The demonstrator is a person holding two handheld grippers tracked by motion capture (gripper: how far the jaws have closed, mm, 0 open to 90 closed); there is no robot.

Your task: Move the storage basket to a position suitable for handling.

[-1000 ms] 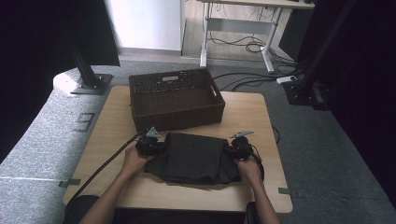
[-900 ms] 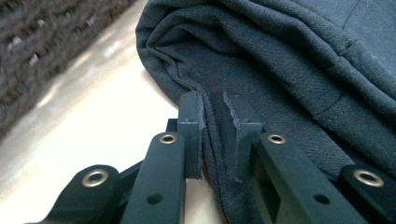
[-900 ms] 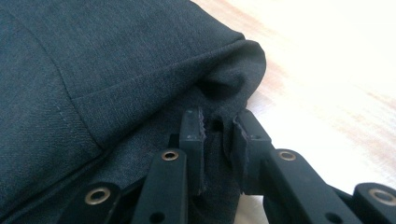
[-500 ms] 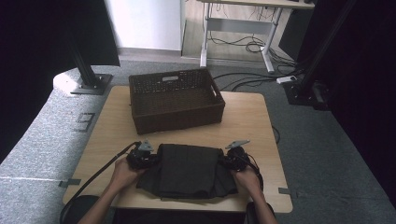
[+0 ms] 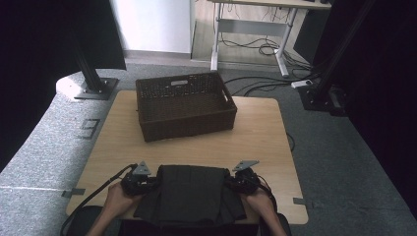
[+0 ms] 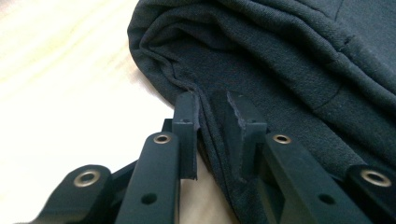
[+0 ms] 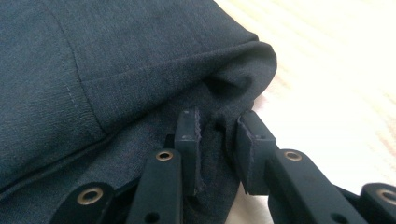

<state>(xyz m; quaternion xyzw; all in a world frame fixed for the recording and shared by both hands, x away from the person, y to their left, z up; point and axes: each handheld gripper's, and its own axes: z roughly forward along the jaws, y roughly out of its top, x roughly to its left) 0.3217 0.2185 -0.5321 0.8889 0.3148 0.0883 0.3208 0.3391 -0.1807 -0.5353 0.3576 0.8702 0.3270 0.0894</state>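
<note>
A folded dark garment point(image 5: 189, 196) lies at the table's point(image 5: 255, 132) near edge, its front hem cut off from view. The left gripper point(image 6: 211, 109) and right gripper point(image 7: 218, 126) each pinch a side fold. A wicker basket point(image 5: 184, 105) sits well beyond.

Garment point(image 5: 189, 194): plain black from the high view; dark charcoal in both gripper views, fine knit texture, tone-on-tone stitched seams, no print. Basket point(image 5: 184, 105): dark brown woven wicker, uniform weave throughout. Table point(image 5: 255, 132): light tan wood with faint straight grain; looked pale cream, nearly washed out, in the gripper views. Left gripper point(image 6: 210, 105) and right gripper point(image 7: 217, 123): matte black jaws with small brass-coloured rivets; each carried a grey plate on top. Floor point(image 5: 44, 142): speckled grey.
</note>
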